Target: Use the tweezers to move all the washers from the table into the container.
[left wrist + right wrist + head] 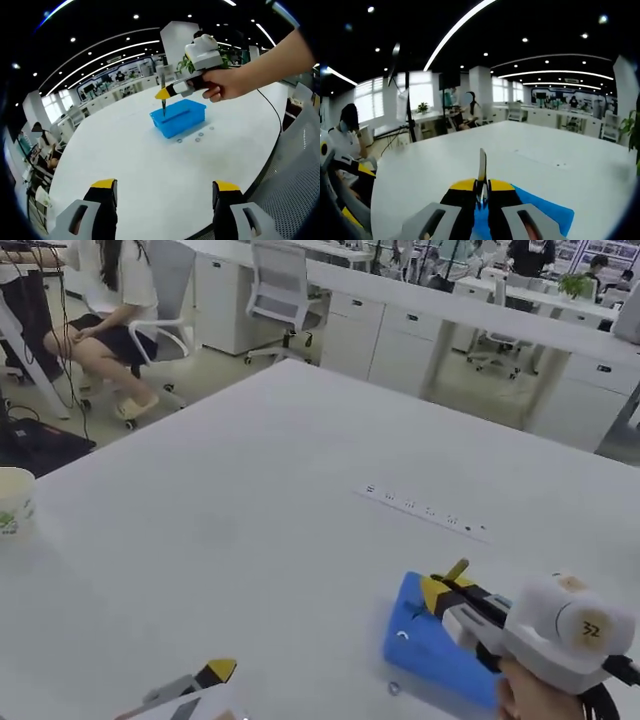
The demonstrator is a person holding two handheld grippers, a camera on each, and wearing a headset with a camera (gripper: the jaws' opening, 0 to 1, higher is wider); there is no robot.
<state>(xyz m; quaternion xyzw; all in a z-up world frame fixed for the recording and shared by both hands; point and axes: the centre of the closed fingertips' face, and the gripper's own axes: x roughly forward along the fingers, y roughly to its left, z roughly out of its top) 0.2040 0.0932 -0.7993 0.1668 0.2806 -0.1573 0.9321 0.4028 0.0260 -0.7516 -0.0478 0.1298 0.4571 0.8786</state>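
Note:
A blue container (425, 652) sits on the white table (250, 520) at the near right. My right gripper (445, 588) is shut on the tweezers (456, 571) and hovers over the container. In the left gripper view the tweezers (163, 103) point down into the blue container (178, 117), and several small washers (197, 139) lie on the table just in front of it. One washer (393, 689) lies by the container's near edge. In the right gripper view the jaws (481, 186) pinch the tweezers (482, 167). My left gripper (165, 186) is open and holds nothing, low at the near left (205, 678).
A paper cup (14, 502) stands at the table's left edge. A row of sockets (425, 510) is set into the tabletop beyond the container. A person (110, 300) sits on a chair past the far left corner, with more desks and chairs behind.

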